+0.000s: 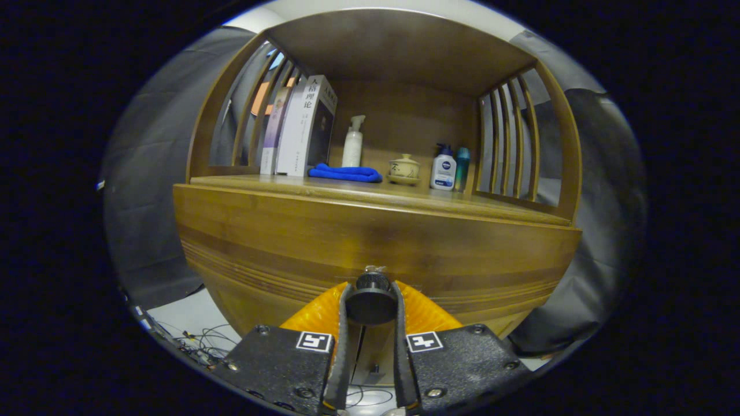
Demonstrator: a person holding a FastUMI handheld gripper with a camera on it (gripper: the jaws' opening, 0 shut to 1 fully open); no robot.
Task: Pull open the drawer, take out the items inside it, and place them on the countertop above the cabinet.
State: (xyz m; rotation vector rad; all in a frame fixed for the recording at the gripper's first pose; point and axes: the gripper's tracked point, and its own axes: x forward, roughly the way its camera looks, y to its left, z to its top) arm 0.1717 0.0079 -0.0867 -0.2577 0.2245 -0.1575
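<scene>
Dark round knob [370, 300] sits pinched between my gripper [370, 305] fingers, both pressing its sides, on the wooden drawer front [324, 242], and beyond it I see the countertop [404, 199] carrying books [300, 127], a blue cloth [345, 173], pump bottles [444, 169] and a lidded cup [404, 167].

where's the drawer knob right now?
In the gripper view the drawer knob sits between the two fingers of the gripper, which close on it from both sides, on the wooden drawer front below the countertop.
</scene>
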